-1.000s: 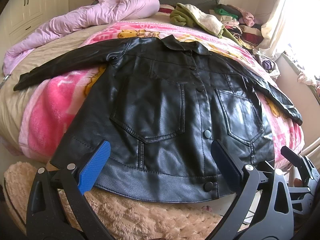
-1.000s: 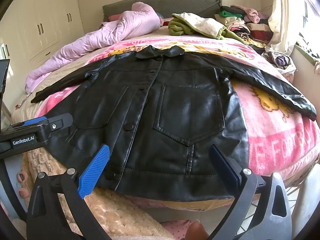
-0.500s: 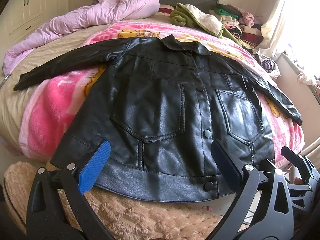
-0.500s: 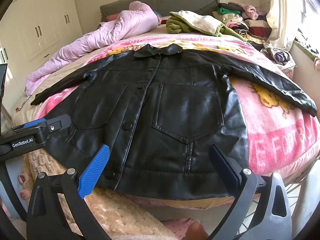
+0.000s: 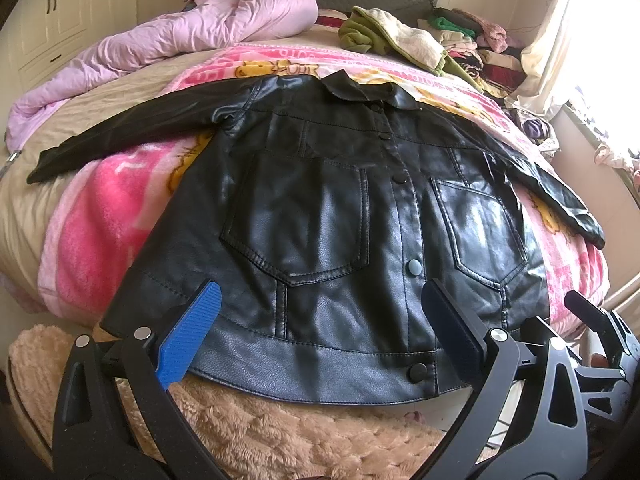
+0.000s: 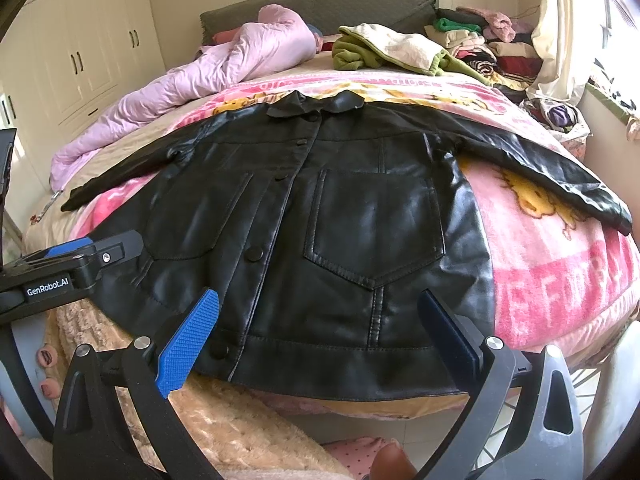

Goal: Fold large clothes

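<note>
A black leather jacket [image 5: 332,216] lies flat and buttoned on a pink blanket, front up, both sleeves spread out, hem hanging over the bed's near edge. It also shows in the right wrist view [image 6: 340,232]. My left gripper [image 5: 320,332] is open and empty, just in front of the hem's middle. My right gripper [image 6: 316,332] is open and empty, in front of the hem's right half. The left gripper's body shows at the left of the right wrist view [image 6: 72,264].
The pink cartoon blanket [image 6: 560,264] covers the bed. A lilac quilt [image 5: 192,36] lies at the back left, a green and cream garment [image 5: 384,36] and stacked clothes [image 6: 492,40] at the back right. A beige fluffy cover [image 5: 280,436] hangs below the hem. White wardrobes [image 6: 80,52] stand on the left.
The right wrist view has shifted slightly closer to the jacket. The left gripper has barely moved. The jacket has not moved.
</note>
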